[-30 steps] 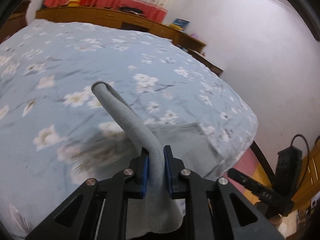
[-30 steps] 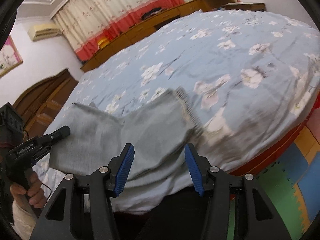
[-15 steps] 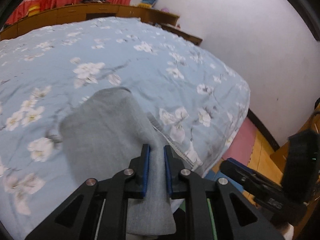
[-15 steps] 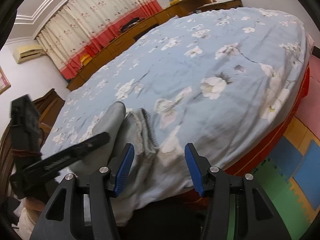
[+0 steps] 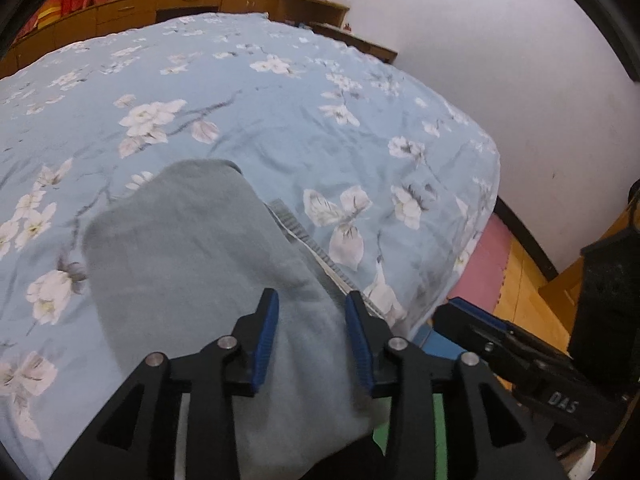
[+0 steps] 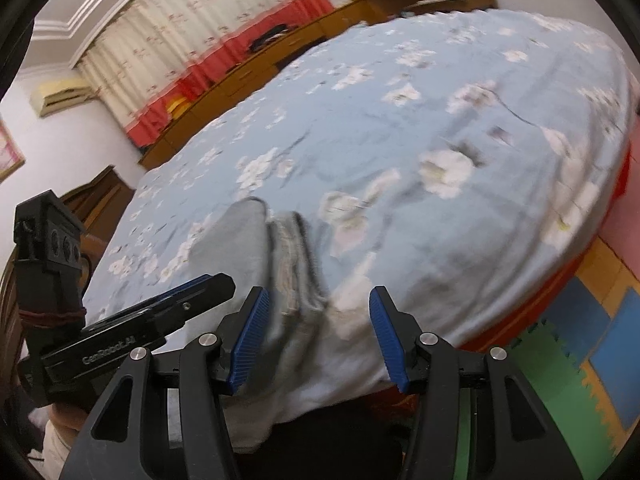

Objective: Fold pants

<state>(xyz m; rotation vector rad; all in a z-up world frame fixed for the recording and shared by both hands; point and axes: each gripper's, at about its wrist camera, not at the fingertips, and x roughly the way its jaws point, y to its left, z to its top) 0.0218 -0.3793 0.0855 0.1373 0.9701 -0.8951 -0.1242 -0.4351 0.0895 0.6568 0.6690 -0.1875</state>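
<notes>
The grey pants (image 5: 192, 248) lie folded over on the blue flowered bed (image 5: 320, 92), near its front edge, with the ribbed waistband (image 5: 308, 244) showing at the right side. My left gripper (image 5: 312, 336) is open just above the near end of the pants and holds nothing. In the right wrist view the pants (image 6: 236, 240) lie left of centre with the waistband (image 6: 296, 264) beside them. My right gripper (image 6: 320, 332) is open and empty over the bed's front edge. The left gripper (image 6: 160, 312) shows at the left there.
The bed's edge drops to a floor of coloured foam mats (image 6: 592, 344). A white wall (image 5: 520, 60) stands to the right of the bed. Wooden cabinets (image 5: 120, 12) and red curtains (image 6: 240, 48) line the far side. The right gripper (image 5: 520, 356) shows at the lower right.
My left gripper has opened and let go of the pants, which now lie folded flat on the bed. Both grippers have drawn back slightly toward the bed's front edge.
</notes>
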